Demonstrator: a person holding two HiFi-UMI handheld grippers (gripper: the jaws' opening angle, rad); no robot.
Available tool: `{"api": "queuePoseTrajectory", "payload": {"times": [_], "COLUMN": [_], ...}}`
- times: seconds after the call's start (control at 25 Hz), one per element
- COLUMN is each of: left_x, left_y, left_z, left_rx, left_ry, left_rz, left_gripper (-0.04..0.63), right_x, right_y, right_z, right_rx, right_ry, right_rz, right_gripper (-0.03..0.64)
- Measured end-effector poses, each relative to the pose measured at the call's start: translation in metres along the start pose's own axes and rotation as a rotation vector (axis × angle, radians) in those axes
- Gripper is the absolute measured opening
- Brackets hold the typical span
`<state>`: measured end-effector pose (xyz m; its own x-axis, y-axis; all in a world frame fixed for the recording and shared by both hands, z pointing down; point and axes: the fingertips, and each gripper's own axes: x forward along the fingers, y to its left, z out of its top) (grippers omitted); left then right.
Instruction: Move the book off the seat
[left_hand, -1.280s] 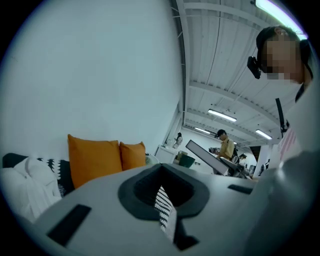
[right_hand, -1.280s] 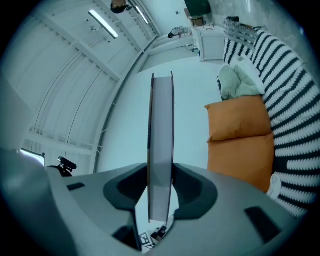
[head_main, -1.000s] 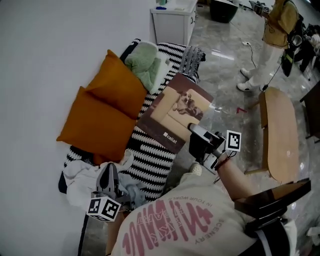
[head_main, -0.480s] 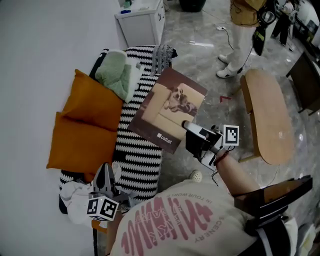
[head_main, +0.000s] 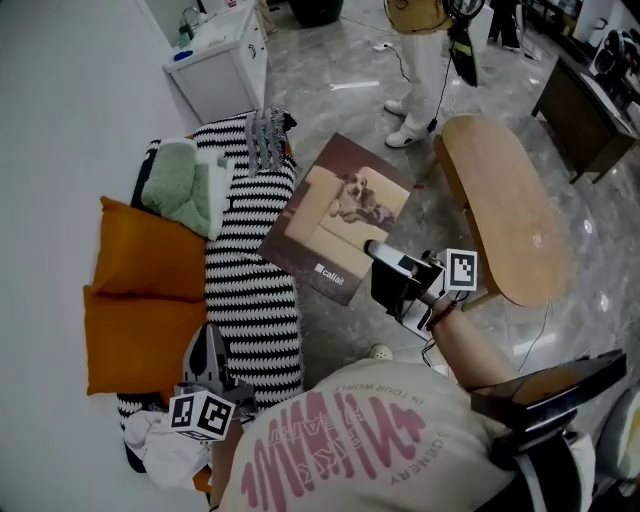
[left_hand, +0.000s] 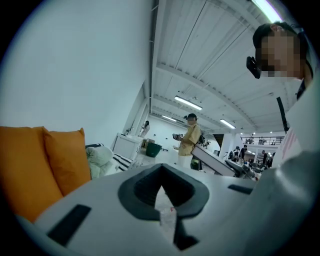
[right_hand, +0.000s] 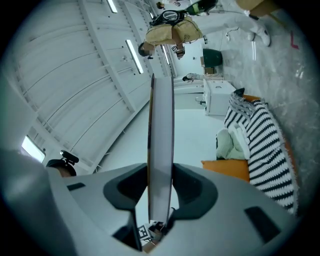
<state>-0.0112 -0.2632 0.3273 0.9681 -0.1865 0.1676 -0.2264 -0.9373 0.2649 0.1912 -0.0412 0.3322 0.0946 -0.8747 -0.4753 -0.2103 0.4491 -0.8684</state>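
Holding book (head_main: 335, 222) at 3 o'clock of striped seat (head_main: 245, 300), right gripper (head_main: 380, 252) clamped on its edge.
Left gripper (head_main: 207, 352) at 7 o'clock, jaws together, empty.

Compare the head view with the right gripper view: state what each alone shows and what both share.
Head view only: the book face-on with its cover picture, the wooden table, and the right gripper seen from outside. Right gripper view only: the book's thin edge clamped between the jaws, and the ceiling lights. Both: the striped seat cover, the orange cushions and the standing person.
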Motion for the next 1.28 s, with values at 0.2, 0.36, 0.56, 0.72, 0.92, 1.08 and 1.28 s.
{"api": "queuePoseTrajectory", "payload": {"times": [0.2,0.36,0.56,0.72,0.92,1.08,1.28], "left_x": [0.033,0.060,0.090,0.112,0.145,0.167,0.196], "left_y": [0.013,0.010,-0.049,-0.080,-0.108,-0.137,-0.171], "left_z": [-0.013,-0.020,-0.018,-0.025,-0.034,-0.042,-0.044], "left_rx": [0.012,0.023,0.042,0.045,0.060,0.076,0.103], "left_ry": [-0.005,0.000,0.022,0.037,0.050,0.097,0.110], "left_rz": [-0.082,-0.133,-0.163,-0.194,-0.271,-0.344,-0.444], "left_gripper": [0.008,0.008,0.008,0.008,0.008,0.008,0.008], "right_x": [-0.010,-0.023,-0.066,-0.094,-0.129,-0.161,-0.197], "right_y": [-0.023,-0.032,-0.010,-0.003,-0.003,0.005,0.016], "right_z": [0.006,0.020,0.064,0.086,0.103,0.115,0.120], "right_rx": [-0.047,-0.070,-0.070,-0.080,-0.111,-0.126,-0.163], "right_ry": [-0.057,-0.102,-0.145,-0.175,-0.240,-0.331,-0.415], "right_rz": [-0.013,-0.015,-0.017,-0.020,-0.044,-0.056,-0.069], "right_gripper": [0.160,0.160,0.160,0.160,0.160,0.160,0.160]}}
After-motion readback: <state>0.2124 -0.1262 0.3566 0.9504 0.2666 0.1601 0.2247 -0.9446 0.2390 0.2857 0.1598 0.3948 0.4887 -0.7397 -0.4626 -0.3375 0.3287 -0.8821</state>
